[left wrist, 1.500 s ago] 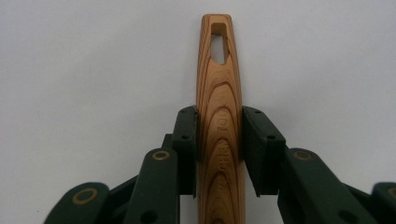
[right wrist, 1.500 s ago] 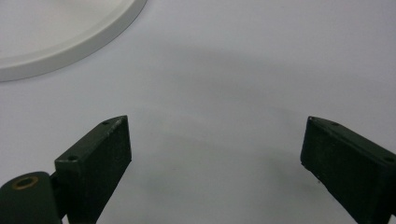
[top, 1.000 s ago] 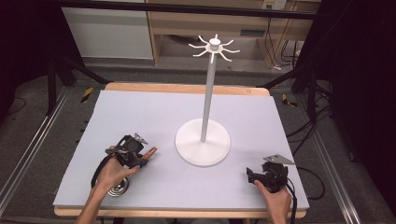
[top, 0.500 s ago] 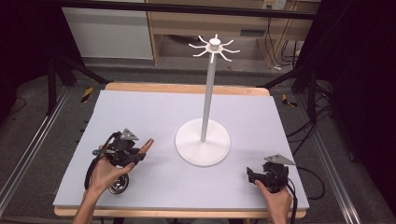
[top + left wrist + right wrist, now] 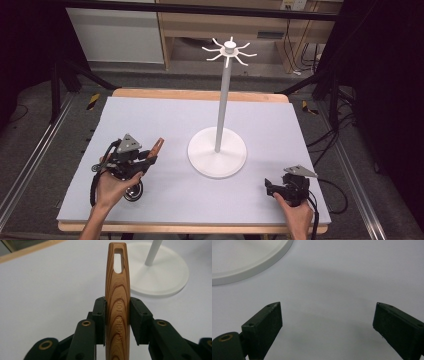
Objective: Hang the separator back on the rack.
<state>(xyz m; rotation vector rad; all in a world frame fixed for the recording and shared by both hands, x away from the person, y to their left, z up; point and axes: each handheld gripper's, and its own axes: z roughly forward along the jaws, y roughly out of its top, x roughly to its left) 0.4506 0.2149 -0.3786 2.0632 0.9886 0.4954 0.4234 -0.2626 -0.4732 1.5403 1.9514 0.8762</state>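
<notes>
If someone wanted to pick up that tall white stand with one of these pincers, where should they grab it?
Probably the thin upright pole, low down near the round base, coming in level from the side. The base looks too wide and flat for the jaws, and the hooked arms sit high. The open right gripper is free; the left gripper holds a wooden handle.

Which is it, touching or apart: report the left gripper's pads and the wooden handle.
Touching. The left gripper view shows both pads of the left gripper pressed flat against the sides of the wooden handle, no gap either side.

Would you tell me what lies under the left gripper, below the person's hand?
Under the left gripper a round metal utensil head peeks out by the hand; the rest is covered, so its exact kind is unclear.
</notes>
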